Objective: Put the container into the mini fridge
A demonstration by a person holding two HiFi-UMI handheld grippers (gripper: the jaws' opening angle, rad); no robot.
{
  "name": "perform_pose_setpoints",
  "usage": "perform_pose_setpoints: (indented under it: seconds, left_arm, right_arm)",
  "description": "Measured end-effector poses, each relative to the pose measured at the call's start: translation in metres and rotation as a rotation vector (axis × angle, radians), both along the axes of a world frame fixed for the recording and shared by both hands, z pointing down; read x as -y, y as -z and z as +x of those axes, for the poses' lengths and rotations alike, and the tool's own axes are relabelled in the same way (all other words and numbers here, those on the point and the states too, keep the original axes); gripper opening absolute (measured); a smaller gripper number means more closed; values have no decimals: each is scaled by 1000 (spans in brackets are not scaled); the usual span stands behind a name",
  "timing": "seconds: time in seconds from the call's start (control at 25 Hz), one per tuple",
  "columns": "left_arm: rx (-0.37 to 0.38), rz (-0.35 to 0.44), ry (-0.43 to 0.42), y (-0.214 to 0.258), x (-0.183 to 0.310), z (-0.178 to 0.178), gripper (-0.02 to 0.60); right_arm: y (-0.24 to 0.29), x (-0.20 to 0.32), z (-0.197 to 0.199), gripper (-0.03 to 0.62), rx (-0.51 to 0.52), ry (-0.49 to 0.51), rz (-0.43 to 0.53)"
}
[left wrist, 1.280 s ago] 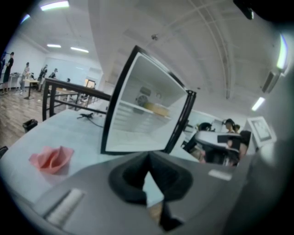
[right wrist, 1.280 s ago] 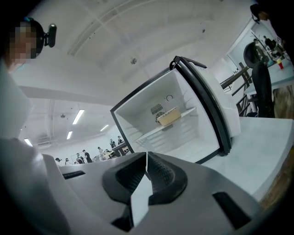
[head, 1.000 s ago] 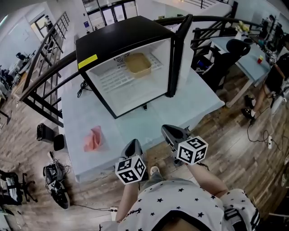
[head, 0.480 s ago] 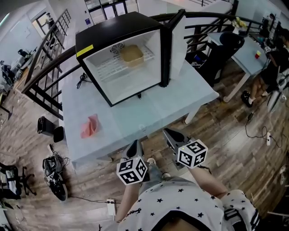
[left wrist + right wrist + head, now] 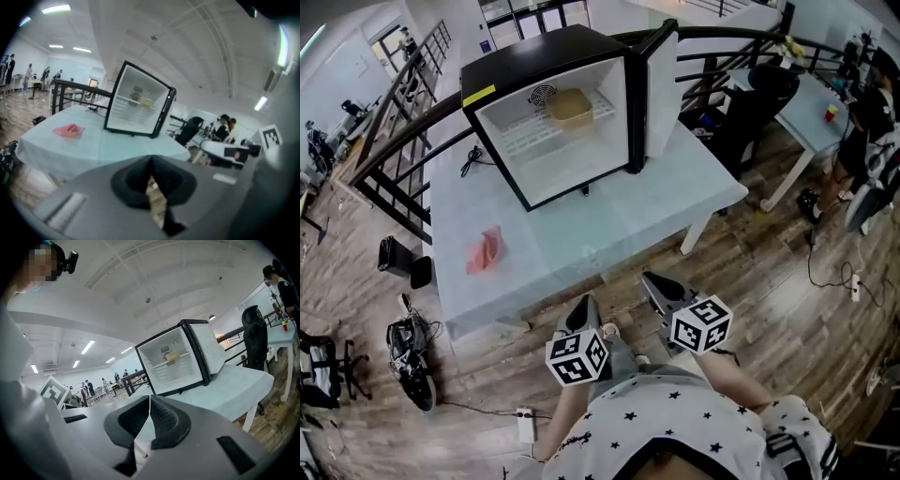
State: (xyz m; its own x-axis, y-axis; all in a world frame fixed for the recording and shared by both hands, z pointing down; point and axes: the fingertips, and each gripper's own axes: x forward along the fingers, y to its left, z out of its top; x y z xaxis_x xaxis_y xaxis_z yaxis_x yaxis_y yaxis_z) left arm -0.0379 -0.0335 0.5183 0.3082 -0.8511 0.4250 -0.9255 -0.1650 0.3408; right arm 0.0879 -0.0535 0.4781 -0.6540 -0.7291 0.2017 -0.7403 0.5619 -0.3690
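The black mini fridge (image 5: pixel 546 58) stands at the back of the pale blue table (image 5: pixel 609 225) with its door (image 5: pixel 661 84) swung open to the right. A tan container (image 5: pixel 570 106) sits on the white wire shelf inside; it also shows as the container (image 5: pixel 146 101) and container (image 5: pixel 172 356) in the two gripper views. My left gripper (image 5: pixel 586 303) and right gripper (image 5: pixel 654 281) hang side by side over the wooden floor, short of the table's near edge. Both are shut with nothing in them, left gripper (image 5: pixel 151 161) and right gripper (image 5: pixel 150 398) with tips touching.
A crumpled pink cloth (image 5: pixel 485 251) lies on the table's left part, and a black cable (image 5: pixel 471 161) beside the fridge. A black railing (image 5: pixel 389 141) runs behind the table. An office chair (image 5: pixel 759 94) and a second desk (image 5: pixel 811 117) stand at right, bags (image 5: pixel 408 349) on the floor at left.
Both grippers have drawn back from the table: their tips were at its near edge and are now over the floor. The fridge and table look further off. The jaws stayed shut.
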Motion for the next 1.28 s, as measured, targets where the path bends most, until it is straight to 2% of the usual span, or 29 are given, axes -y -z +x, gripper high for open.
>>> perform_pose_setpoints:
  seconds: [0.4, 1.28]
  left_arm:
    - [3, 12, 1, 3, -6, 3, 6]
    - [-7, 1, 16, -3, 3, -5, 6]
  right_arm:
    - [2, -8, 4, 21, -20, -12, 24]
    - [1, 0, -12, 21, 35, 26, 17]
